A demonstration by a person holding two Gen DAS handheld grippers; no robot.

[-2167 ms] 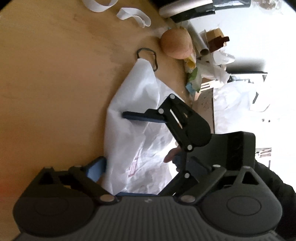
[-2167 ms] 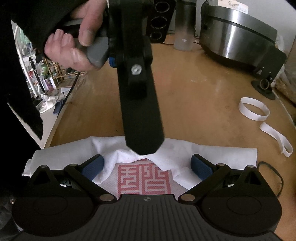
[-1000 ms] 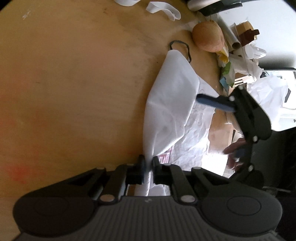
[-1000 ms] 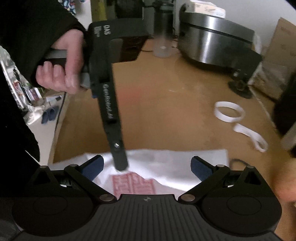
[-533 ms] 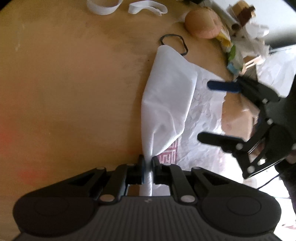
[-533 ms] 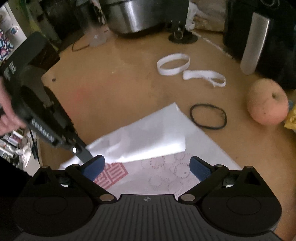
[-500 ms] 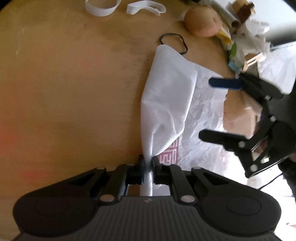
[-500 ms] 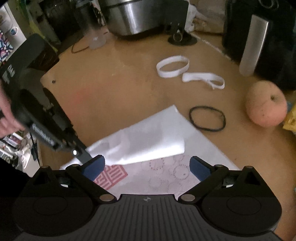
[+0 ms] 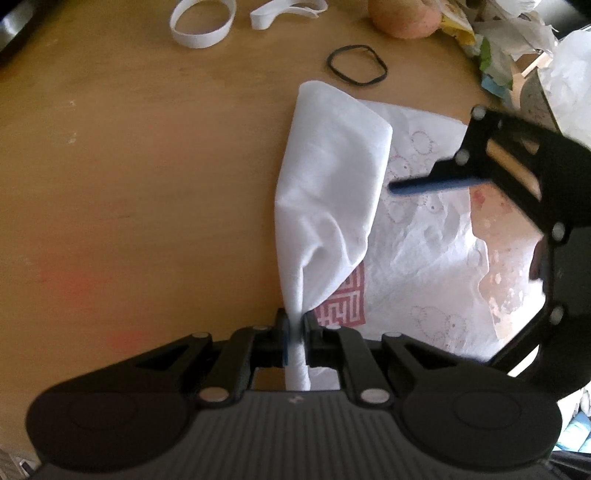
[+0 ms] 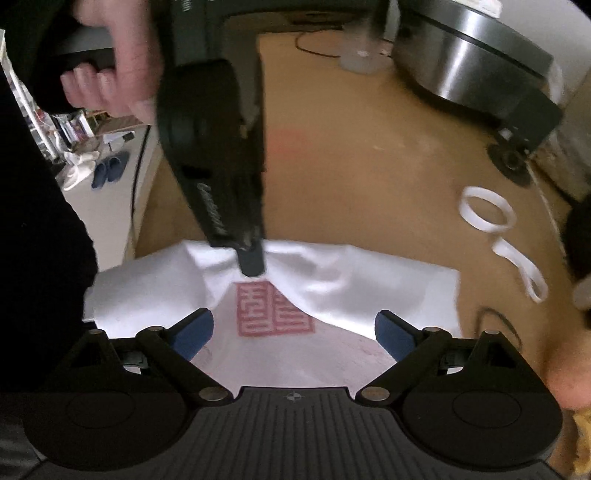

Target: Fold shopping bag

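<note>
The left gripper (image 9: 294, 334) pinches the shopping bag (image 9: 332, 177) edge, lifting a flap over the sheet flat on the wooden table (image 9: 129, 166): first fold, which I judge needs laying down next. The right gripper (image 10: 294, 328), empty, jaws wide but closing, hovers above. Only the left view shows the rubber band (image 9: 357, 65).

Bag (image 9: 332, 177): white, red square maze print, faint pale circle motifs. Table (image 9: 147, 166): tan wood. Rubber band (image 9: 357, 65): black. Loops (image 9: 203, 22): white. Gripper pads (image 10: 192, 332): blue.
</note>
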